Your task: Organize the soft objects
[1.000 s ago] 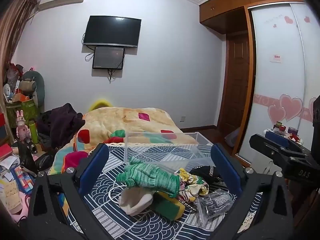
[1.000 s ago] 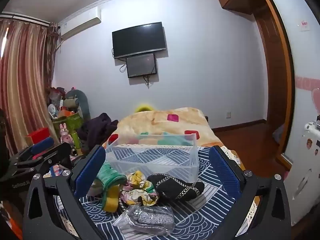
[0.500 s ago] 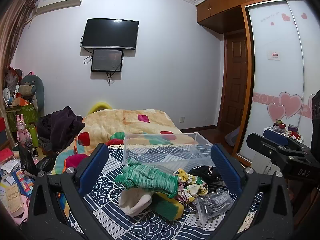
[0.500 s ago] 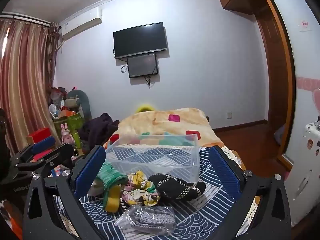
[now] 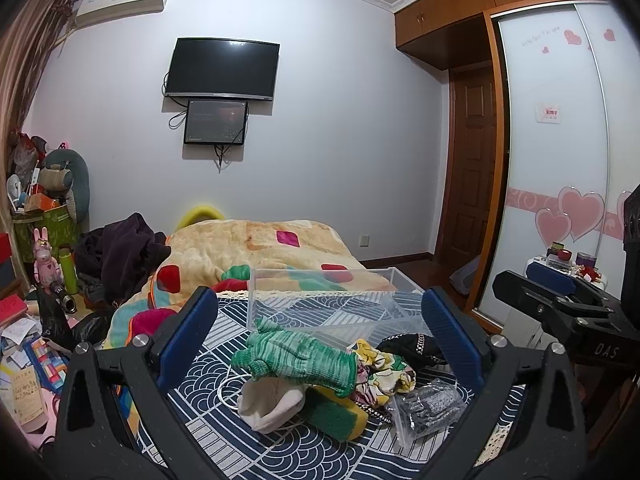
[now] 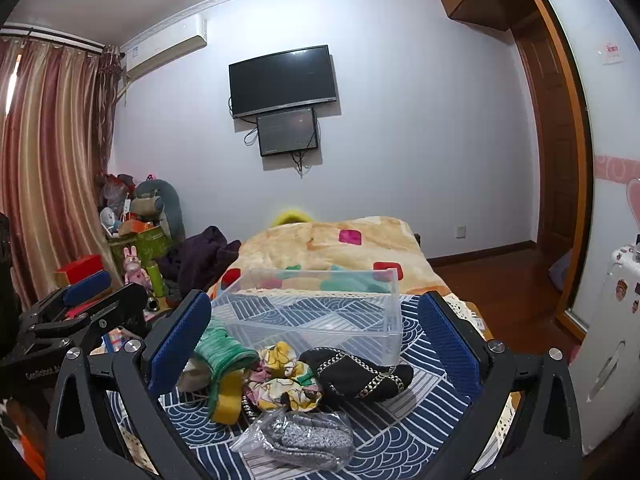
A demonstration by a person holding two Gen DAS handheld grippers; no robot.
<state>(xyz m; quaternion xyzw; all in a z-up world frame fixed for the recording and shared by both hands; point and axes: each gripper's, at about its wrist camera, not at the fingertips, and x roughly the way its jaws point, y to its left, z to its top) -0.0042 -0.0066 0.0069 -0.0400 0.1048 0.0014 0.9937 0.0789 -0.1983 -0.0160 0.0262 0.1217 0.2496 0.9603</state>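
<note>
A pile of soft things lies on a blue-patterned cloth (image 5: 208,392): a green knit glove (image 5: 296,354), a white sock (image 5: 272,402), a yellow-green sponge (image 5: 340,410), a floral cloth (image 5: 380,368), a black item with chain trim (image 6: 356,374) and a bagged grey item (image 6: 304,436). A clear plastic box (image 6: 320,312) stands empty just behind the pile. My left gripper (image 5: 320,332) is open above the glove. My right gripper (image 6: 308,336) is open above the pile. Both are empty.
A bed with an orange blanket (image 5: 256,248) lies behind the box. Dark clothes (image 5: 120,252) and clutter (image 5: 36,240) fill the left side. A wardrobe with sliding doors (image 5: 560,160) and a wooden door (image 5: 476,168) are on the right.
The left wrist view has tilted slightly, so the room sits a little lower in frame. The pile and box have not moved. Both grippers stay open.
</note>
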